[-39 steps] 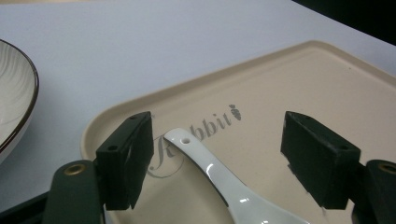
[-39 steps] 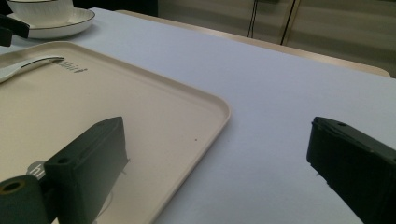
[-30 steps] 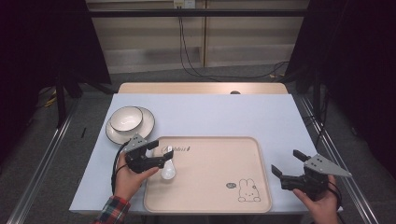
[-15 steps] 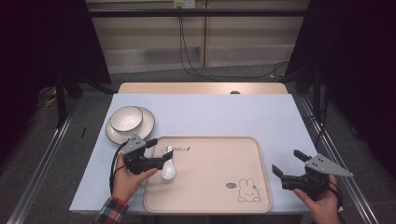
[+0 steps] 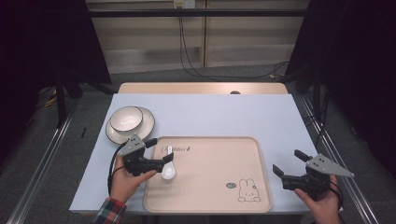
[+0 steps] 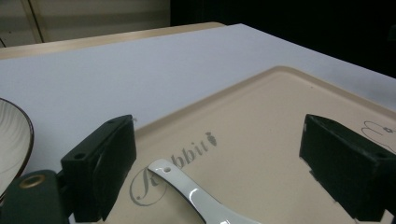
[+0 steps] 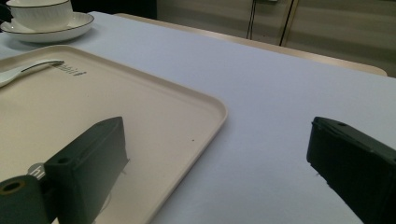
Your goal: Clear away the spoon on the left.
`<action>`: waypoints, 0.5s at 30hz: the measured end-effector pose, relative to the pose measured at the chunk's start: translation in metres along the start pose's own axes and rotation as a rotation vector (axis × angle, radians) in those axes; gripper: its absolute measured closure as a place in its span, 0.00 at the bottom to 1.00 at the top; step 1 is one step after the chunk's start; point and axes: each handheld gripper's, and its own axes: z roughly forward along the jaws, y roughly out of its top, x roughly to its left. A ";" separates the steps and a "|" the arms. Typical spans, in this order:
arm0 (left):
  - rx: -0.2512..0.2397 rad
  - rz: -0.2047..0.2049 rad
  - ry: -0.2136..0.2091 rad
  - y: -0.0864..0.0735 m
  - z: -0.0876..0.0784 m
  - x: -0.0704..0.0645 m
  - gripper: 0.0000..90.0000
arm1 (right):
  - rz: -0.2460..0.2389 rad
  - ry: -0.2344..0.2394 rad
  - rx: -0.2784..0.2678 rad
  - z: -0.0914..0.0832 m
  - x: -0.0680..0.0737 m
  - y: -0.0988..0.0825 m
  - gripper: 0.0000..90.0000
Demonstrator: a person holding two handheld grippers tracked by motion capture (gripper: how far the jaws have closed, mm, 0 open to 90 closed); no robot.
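A white ceramic spoon (image 5: 168,169) lies at the left end of the beige tray (image 5: 210,186), its handle pointing toward the "Rabbit" lettering. My left gripper (image 5: 159,150) hangs just above it, open. In the left gripper view the spoon handle (image 6: 187,189) lies between and below the spread jaws of the left gripper (image 6: 233,154), touching neither. My right gripper (image 5: 288,162) is open and holds nothing, off the tray's right edge over the table. In the right gripper view the right gripper (image 7: 219,154) straddles the tray's rim (image 7: 205,100), and the spoon (image 7: 28,69) lies far off.
A white bowl (image 5: 126,117) stands on a white plate (image 5: 145,127) behind the tray's left corner, close to my left hand. The bowl (image 7: 42,14) also appears at the right gripper view's top left. A light blue cloth (image 5: 224,114) covers the table. A rabbit drawing (image 5: 248,190) marks the tray.
My left gripper has edged slightly to the right above the spoon. The spoon and the right gripper have stayed where they were.
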 end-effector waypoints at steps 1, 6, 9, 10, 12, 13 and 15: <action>0.001 0.000 -0.001 0.000 0.000 0.000 0.11 | 0.000 0.000 0.000 0.000 0.000 0.000 0.05; -0.008 -0.018 -0.002 0.001 -0.003 0.000 0.09 | 0.003 0.006 0.002 -0.001 0.000 0.000 0.05; -0.009 -0.020 -0.011 0.001 -0.005 0.001 0.07 | 0.003 0.003 0.000 -0.001 -0.001 0.000 0.05; -0.003 -0.011 -0.010 0.001 -0.006 0.001 0.07 | 0.003 0.003 0.000 -0.001 -0.001 0.000 0.05; -0.006 -0.018 -0.012 0.001 -0.008 0.002 0.06 | 0.003 0.003 0.000 -0.001 -0.001 0.000 0.05; -0.007 -0.025 -0.011 0.001 -0.009 0.002 0.06 | 0.003 0.003 0.000 -0.001 -0.001 0.000 0.05; -0.022 -0.041 -0.026 0.001 -0.011 0.003 0.05 | -0.002 -0.001 -0.004 -0.002 -0.002 0.000 0.05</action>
